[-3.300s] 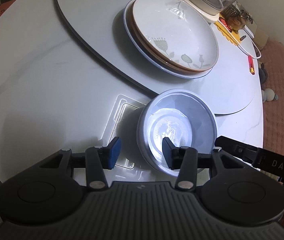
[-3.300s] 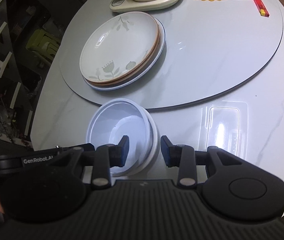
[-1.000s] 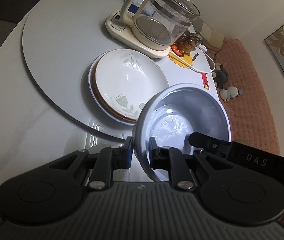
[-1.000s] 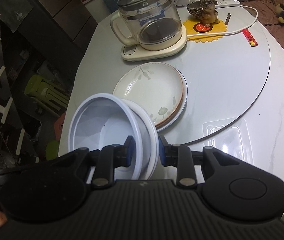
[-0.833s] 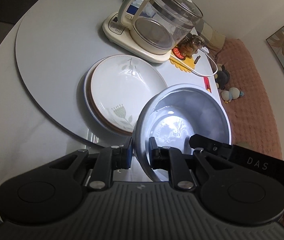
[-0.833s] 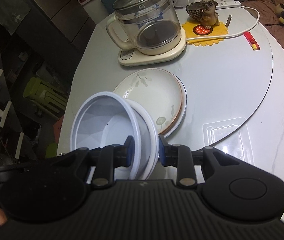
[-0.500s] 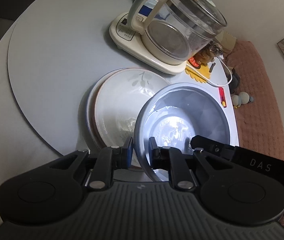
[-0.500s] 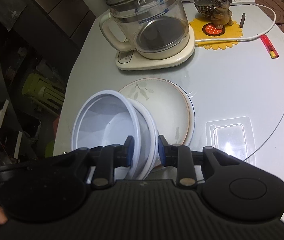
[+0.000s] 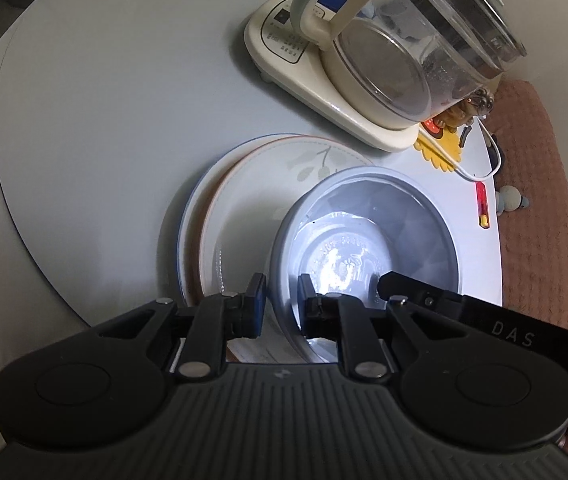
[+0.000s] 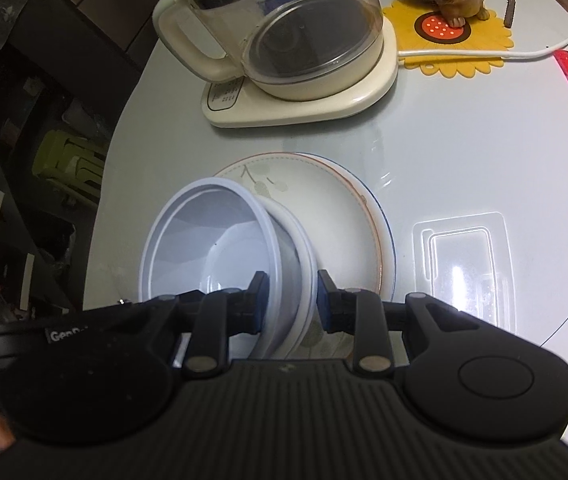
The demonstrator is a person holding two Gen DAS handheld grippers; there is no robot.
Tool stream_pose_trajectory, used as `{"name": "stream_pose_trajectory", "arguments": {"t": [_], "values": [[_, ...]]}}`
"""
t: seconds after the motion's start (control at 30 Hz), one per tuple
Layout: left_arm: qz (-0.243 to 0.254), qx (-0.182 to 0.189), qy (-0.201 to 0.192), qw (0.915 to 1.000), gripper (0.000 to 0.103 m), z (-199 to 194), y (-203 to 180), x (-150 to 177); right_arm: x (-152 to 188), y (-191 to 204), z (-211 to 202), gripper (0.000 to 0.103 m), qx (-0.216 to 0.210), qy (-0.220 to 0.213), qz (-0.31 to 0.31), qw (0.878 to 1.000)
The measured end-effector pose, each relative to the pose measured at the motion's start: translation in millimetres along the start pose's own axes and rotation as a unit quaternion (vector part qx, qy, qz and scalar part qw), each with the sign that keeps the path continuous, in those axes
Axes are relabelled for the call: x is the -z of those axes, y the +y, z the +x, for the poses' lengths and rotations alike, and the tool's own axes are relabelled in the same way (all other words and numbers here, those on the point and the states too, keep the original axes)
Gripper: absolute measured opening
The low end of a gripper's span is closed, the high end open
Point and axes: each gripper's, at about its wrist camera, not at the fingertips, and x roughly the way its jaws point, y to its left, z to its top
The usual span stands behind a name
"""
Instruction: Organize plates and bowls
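Over the glossy round plates (image 9: 240, 216), I've got smooth white nested bowls (image 9: 368, 236) aloft. Left gripper (image 9: 280, 306) and right gripper (image 10: 290, 300) each pinch opposite thin rims.

2 white bowls (image 10: 212, 240), nested & tilted, held just over stacked plates (image 10: 336, 216) w/ leaf print, near the kettle (image 10: 284, 24).

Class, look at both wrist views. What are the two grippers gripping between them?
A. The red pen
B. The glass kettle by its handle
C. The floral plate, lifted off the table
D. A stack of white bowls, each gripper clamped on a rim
D: the left gripper and right gripper each pinch opposite rims of the white bowls, held over the floral plate.
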Motion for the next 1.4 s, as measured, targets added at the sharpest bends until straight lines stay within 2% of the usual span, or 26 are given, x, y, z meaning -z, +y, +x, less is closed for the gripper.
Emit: {"name": "stream_pose_trajectory", "arguments": {"t": [0.4,0.47,0.53,0.7,0.73,0.8,0.87,0.93,0.97,1.03,1.2,1.3,1.4], "values": [[0.028,-0.01,-0.001,0.9996,0.018,7,-3,-7,-5,-5,16,0.03,-0.004,0.018,0.004,1.0],[0.026,-0.005,0.001,0.9996,0.021,5,-4,-8,-5,-5,15,0.031,0.0,0.017,0.006,1.0],[0.025,-0.001,-0.002,0.9997,0.027,1,-4,-9,-6,-5,14,0.031,0.0,0.018,0.008,1.0],[0.027,-0.004,-0.024,0.9993,0.028,-22,-6,-10,-7,-1,-2,0.032,0.005,0.0,-0.01,1.0],[0.03,-0.002,-0.026,0.9992,0.029,-26,-7,-9,-8,0,-6,0.033,0.007,-0.005,-0.013,1.0],[0.037,-0.003,-0.032,0.9988,0.029,-37,-11,-9,-8,1,-16,0.044,0.009,-0.019,-0.018,1.0],[0.044,-0.003,-0.037,0.9983,0.029,-46,-15,-7,-8,5,-27,0.049,0.009,-0.035,-0.028,0.999],[0.051,-0.004,-0.047,0.9976,0.031,-59,-18,-5,-8,8,-38,0.049,0.008,-0.046,-0.033,0.998],[0.054,-0.006,-0.053,0.9971,0.033,-65,-19,-3,-8,11,-45,0.049,0.008,-0.054,-0.037,0.998],[0.059,-0.012,-0.064,0.9962,0.044,-79,-22,0,-6,18,-59,0.049,0.016,-0.072,-0.052,0.996],[0.079,-0.024,-0.104,0.9912,0.063,-119,-31,12,-1,31,-100,0.049,0.036,-0.115,-0.09,0.989],[0.089,-0.027,-0.126,0.9876,0.067,-147,-35,22,3,37,-127,0.049,0.032,-0.143,-0.093,0.985],[0.1,-0.033,-0.151,0.9829,0.077,-175,-40,36,12,44,-151,0.049,0.03,-0.17,-0.095,0.98]]}}
